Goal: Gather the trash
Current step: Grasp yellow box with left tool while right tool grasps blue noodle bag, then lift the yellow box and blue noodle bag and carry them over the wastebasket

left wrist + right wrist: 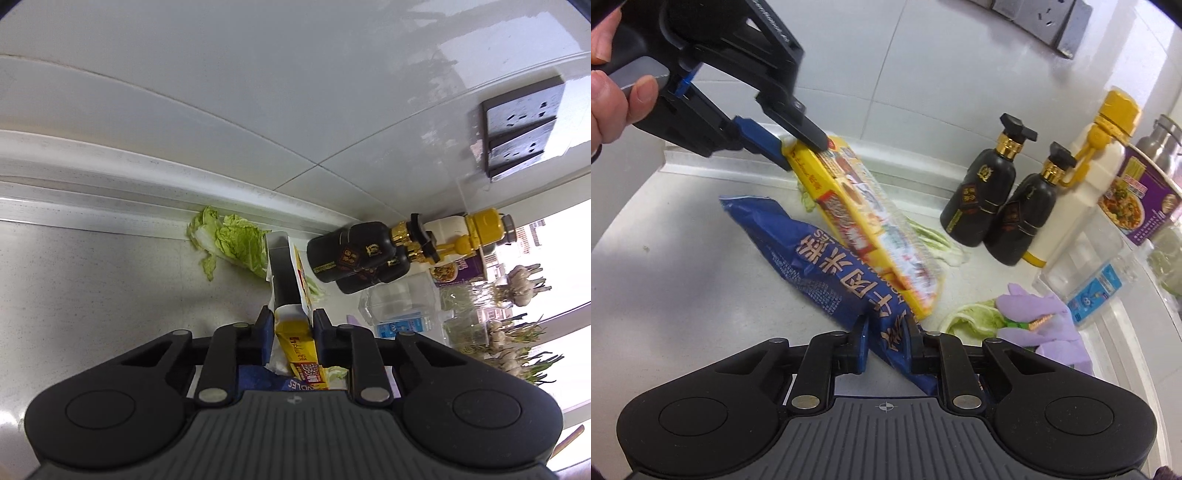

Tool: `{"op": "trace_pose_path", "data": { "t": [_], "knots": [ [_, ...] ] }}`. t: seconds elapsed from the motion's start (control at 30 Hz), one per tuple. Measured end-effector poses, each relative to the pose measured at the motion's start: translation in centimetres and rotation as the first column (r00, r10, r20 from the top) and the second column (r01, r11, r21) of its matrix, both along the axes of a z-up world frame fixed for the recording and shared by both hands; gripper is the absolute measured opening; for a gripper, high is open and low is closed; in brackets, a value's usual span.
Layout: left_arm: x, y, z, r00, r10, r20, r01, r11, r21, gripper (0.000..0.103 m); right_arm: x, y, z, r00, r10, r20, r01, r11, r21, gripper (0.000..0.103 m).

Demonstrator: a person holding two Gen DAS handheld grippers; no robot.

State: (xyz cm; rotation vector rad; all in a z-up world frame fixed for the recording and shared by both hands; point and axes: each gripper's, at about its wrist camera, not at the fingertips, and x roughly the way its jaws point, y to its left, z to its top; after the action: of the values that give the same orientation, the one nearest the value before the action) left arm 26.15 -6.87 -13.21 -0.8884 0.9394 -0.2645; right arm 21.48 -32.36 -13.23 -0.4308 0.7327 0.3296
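Left claw (798,147): clamped on flat yellow cardboard box (864,221) (tilted).
Right claw (888,345): pinching crinkled blue plastic noodle bag (812,258) on grey surface (665,277).

Yellow box (864,218), blue printed noodle bag (827,266), seemingly lilac glove (1045,321).

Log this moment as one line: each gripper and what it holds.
left gripper: shut on yellow box | right gripper: shut on blue bag | cabbage leaves: on counter
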Motion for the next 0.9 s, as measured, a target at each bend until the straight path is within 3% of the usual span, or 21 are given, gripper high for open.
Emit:
{"op": "trace_pose_path", "data": {
  "t": [0.57,0.9],
  "knots": [
    [-6.4,5.4,4.6,0.989,0.006,0.15,-0.001,0.999,-0.034,0.019,-7.0,2.6,3.2,0.999,0.005,0.042,-0.005,1.0,-0.013,0.016],
    [-11.8,11.2,5.6,0.984,0.047,0.174,-0.044,0.999,-0.02,0.019,-10.6,4.6,3.8,1.0,-0.028,0.015,0.027,0.998,0.048,0.016]
  ]
}}
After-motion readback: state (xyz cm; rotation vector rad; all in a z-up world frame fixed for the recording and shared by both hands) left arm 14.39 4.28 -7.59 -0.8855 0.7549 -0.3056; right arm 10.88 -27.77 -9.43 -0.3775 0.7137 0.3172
